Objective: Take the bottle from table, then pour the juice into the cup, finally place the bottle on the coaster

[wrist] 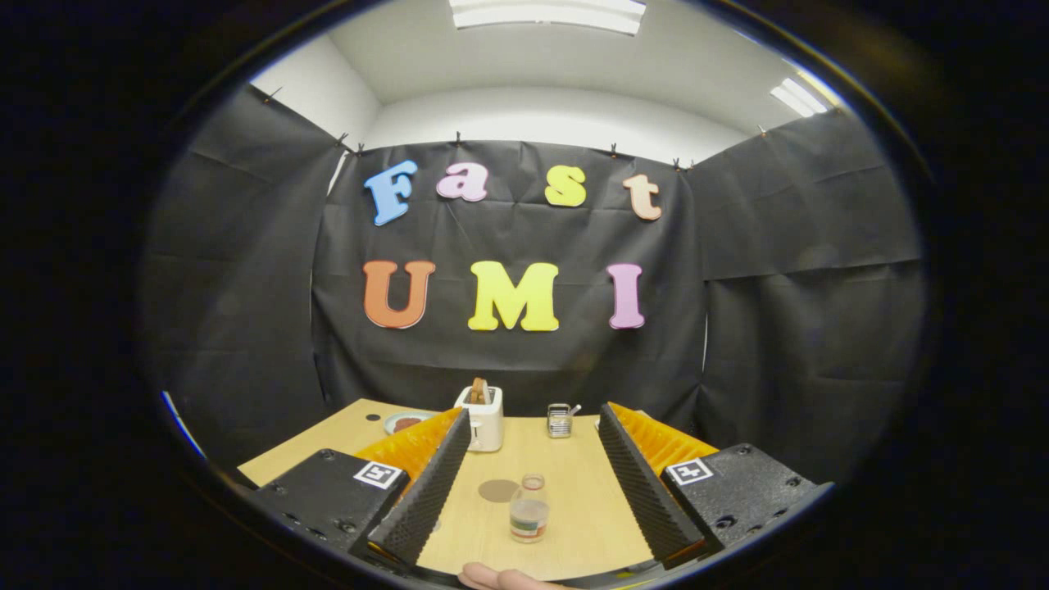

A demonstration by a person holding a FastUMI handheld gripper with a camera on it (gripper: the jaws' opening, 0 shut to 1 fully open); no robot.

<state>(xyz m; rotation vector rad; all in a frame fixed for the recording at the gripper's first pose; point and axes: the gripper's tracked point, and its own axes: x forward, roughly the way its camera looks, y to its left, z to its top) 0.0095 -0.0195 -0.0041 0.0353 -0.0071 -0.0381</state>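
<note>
A small clear bottle [529,510] with a little orange juice stands upright on the wooden table [574,492]. It sits between the two fingers, near their base, and touches neither. My gripper [533,412] is open wide and holds nothing. A round brown coaster [497,490] lies flat just left of the bottle and slightly farther off. Beyond the fingertips, near the table's far edge, stands a small clear cup [560,420].
A white toaster [483,416] with toast in its slot stands at the far edge, left of the cup. A plate [404,422] with dark food lies farther left, partly behind the left finger. Part of a hand [500,578] shows below the bottle.
</note>
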